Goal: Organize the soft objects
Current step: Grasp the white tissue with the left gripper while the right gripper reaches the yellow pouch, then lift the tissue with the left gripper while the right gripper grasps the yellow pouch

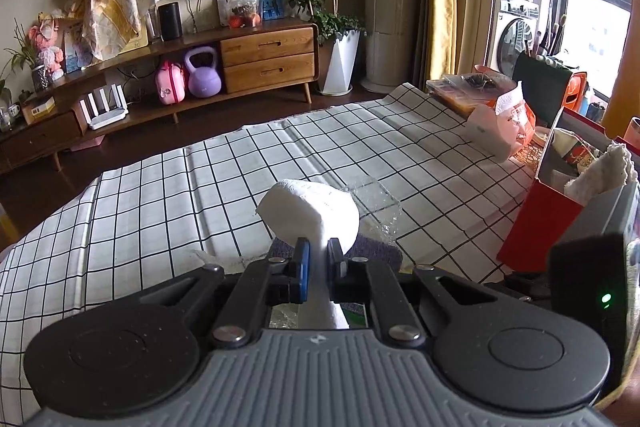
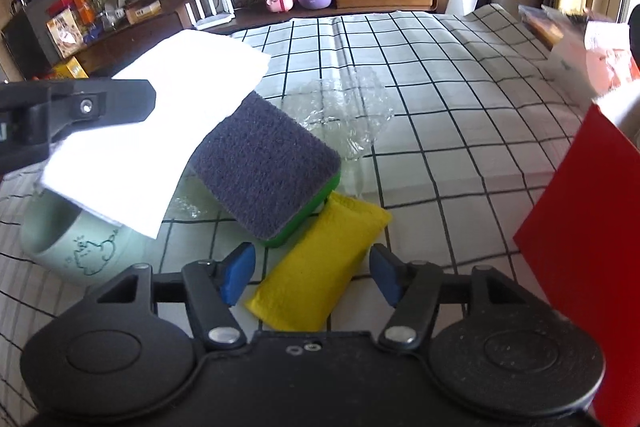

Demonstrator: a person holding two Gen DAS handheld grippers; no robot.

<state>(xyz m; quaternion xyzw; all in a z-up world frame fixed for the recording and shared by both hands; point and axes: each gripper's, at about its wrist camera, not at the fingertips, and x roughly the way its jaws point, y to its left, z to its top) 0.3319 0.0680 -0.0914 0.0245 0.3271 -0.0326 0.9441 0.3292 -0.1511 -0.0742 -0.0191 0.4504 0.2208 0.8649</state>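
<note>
My left gripper (image 1: 319,255) is shut on a white sponge (image 1: 310,213) and holds it above the checkered table; the sponge also shows in the right wrist view (image 2: 160,115), with the left gripper's finger (image 2: 80,107) across it. My right gripper (image 2: 312,277) is open, its blue pads either side of a yellow sponge (image 2: 320,267) lying on the cloth. A purple-and-green scouring sponge (image 2: 268,167) rests tilted against the yellow one. A red box (image 1: 560,203) at the right holds a white cloth (image 1: 600,171).
Crumpled clear plastic wrap (image 2: 344,111) lies behind the sponges. A pale green mug (image 2: 80,247) lies on its side at the left. The red box's wall (image 2: 580,219) stands close on the right. Bags and boxes (image 1: 500,119) sit at the far right.
</note>
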